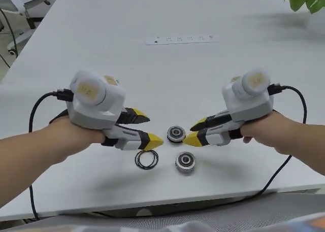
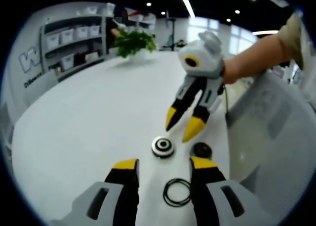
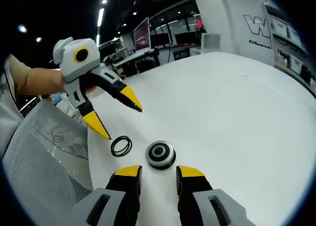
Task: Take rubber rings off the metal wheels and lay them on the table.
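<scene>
While both grippers hang low over the table (image 1: 101,49), the left gripper (image 1: 147,128) has its jaws spread wide and the right gripper (image 1: 193,132) has its jaws parted more narrowly; neither holds anything. One metal wheel (image 1: 176,133) lies between their facing tips. A second wheel (image 1: 186,161) lies near the right gripper's tips, on the person's side. The loose rubber rings (image 1: 146,159) lie just beside the left gripper's nearer jaw.
</scene>
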`<state>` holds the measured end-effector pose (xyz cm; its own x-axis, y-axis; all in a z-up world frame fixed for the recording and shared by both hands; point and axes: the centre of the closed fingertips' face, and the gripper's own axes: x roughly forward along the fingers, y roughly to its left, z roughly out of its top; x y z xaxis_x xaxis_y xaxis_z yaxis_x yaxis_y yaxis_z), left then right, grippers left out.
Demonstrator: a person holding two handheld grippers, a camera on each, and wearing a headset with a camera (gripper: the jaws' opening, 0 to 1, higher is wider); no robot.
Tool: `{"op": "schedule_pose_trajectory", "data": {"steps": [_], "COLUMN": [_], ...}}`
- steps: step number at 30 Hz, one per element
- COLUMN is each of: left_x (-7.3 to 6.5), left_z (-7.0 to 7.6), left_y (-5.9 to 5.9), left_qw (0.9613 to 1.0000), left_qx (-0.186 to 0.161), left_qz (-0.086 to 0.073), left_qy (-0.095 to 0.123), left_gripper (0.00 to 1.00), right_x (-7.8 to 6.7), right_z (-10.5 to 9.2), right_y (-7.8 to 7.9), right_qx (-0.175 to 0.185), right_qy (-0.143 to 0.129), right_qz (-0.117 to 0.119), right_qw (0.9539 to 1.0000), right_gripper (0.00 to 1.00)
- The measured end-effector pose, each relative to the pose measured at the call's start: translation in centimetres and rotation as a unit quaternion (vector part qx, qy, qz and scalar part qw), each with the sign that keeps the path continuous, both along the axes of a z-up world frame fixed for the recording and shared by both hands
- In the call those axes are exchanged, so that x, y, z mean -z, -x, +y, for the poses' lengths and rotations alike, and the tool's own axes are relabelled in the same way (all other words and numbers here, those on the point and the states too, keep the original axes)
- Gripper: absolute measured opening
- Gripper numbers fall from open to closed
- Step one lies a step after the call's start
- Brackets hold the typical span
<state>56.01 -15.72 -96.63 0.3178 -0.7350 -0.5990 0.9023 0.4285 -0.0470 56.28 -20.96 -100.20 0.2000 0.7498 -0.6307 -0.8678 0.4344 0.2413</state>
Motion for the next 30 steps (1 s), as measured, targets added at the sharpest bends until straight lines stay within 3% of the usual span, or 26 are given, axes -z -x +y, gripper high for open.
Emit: {"op": "schedule_pose_trajectory", "data": {"steps": [8, 12, 30], "left_x": [0.7, 1.3, 2.3], "left_z": [-0.7, -0.9, -2.2], "left_y": [-0.3, -0.6, -1.0], "left_qw": [1.0, 0.9999, 0.9996], "left_qx": [0.002, 0.003, 0.009], "left_qz": [0.007, 0.014, 0.023], "left_qy": [-0.002, -0.003, -0.011], "left_gripper": [0.36, 0.33, 0.25], "right_x": [0.9, 0.9, 1.3], "right_z": [-0.1, 0.2, 0.4], "right_y": [-0.2, -0.4, -0.7], "right_qx": [-0.014, -0.01, -0.022], "right_qy": [0.009, -0.002, 0.005], "right_qz": [-0.01, -0.006, -0.019], "right_qw": [0.9998, 0.9999, 0.9996], "right_gripper": [0.23, 0.22, 0.16]}}
